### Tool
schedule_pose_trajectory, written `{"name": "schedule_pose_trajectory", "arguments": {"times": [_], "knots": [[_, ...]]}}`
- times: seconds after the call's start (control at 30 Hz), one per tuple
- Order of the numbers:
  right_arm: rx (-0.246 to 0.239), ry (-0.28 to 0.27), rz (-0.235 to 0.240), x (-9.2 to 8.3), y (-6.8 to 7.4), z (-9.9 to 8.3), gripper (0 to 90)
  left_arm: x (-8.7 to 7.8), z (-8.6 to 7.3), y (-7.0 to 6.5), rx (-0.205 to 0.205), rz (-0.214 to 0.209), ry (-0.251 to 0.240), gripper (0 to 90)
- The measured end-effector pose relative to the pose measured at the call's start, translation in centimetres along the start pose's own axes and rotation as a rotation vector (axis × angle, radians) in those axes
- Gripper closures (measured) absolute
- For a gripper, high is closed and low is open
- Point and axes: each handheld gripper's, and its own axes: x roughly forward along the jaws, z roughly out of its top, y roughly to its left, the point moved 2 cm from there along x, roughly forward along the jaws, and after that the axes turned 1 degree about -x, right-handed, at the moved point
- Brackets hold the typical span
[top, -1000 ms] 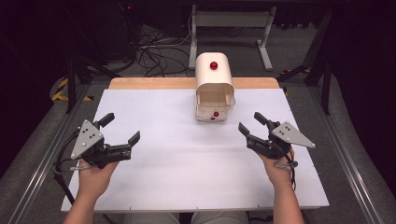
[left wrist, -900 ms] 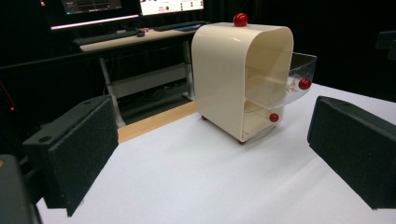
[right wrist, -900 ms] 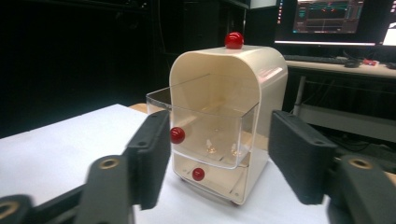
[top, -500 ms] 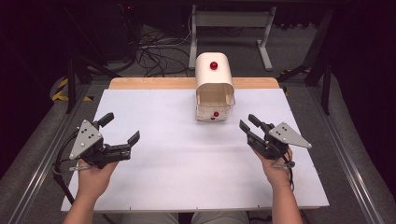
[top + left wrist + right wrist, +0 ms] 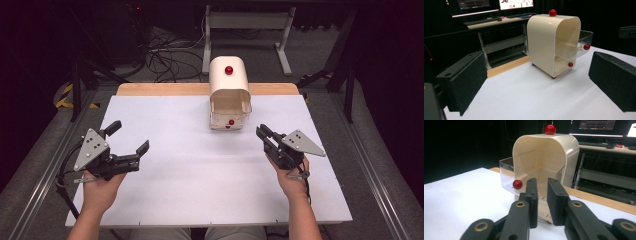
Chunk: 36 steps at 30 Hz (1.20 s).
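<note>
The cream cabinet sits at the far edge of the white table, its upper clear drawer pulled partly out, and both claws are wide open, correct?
Not quite: only the left claw is wide open. The right claw has just been closing; the right gripper view shows its jaws nearly together, nothing between them. The cream cabinet does sit at the white table's far edge with the upper clear drawer partly out.

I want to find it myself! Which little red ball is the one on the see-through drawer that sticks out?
Look at the cream cabinet standing at the far edge of the white table. Its upper clear drawer is pulled out toward the front. The red knob sits on that drawer's front, between the red ball on the roof and the lower drawer's knob.
</note>
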Motion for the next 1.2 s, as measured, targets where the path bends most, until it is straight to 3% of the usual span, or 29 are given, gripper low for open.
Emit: {"name": "schedule_pose_trajectory", "arguments": {"times": [0.37,1.2], "knots": [[0.002,0.013,-0.001,0.8,0.1,-0.1,90.0,0.1,0.0,-0.1,0.001,-0.001,0.002,2.6],[-0.032,0.055,-0.031,3.5,0.5,-0.6,90.0,0.1,-0.2,0.0,-0.008,-0.001,0.001,2.6]]}}
